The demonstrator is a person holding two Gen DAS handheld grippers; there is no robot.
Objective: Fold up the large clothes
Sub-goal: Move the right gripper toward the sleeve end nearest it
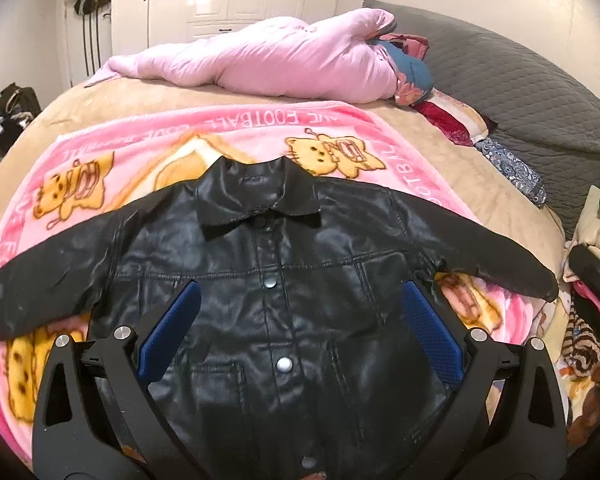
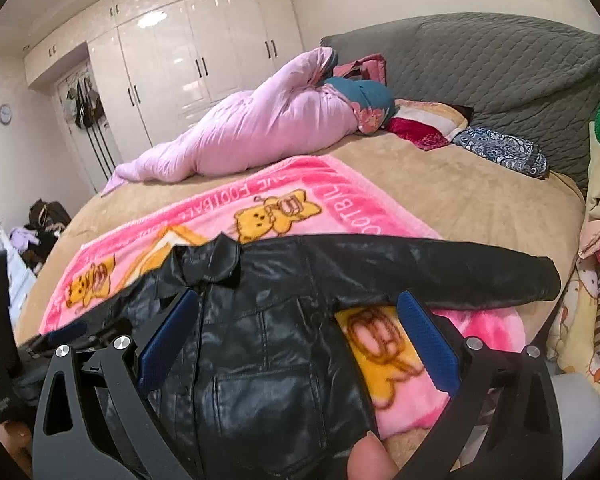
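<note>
A black leather jacket (image 1: pixel 276 292) is laid flat, front up, on a pink cartoon blanket (image 1: pixel 340 140) in the centre of the left wrist view. Its collar is directed toward the top of the frame, and both sleeves are extended sideways. The snap front is fastened.

The left gripper (image 1: pixel 300 304) is seen at the bottom centre of that view, above the jacket's chest. Its blue-padded fingers (image 1: pixel 172 332) are spread wide, and nothing is held between them.

In the right wrist view, the right gripper (image 2: pixel 300 312) is positioned at the lower centre, over the side of the jacket nearer the right of the frame. Its fingers (image 2: pixel 428 344) are likewise spread apart and empty. A fingertip (image 2: pixel 370 460) is visible at the bottom edge.

A pink quilt (image 1: pixel 260 60) is bundled in the upper centre, with a grey headboard cover (image 1: pixel 520 76) at the upper right.
</note>
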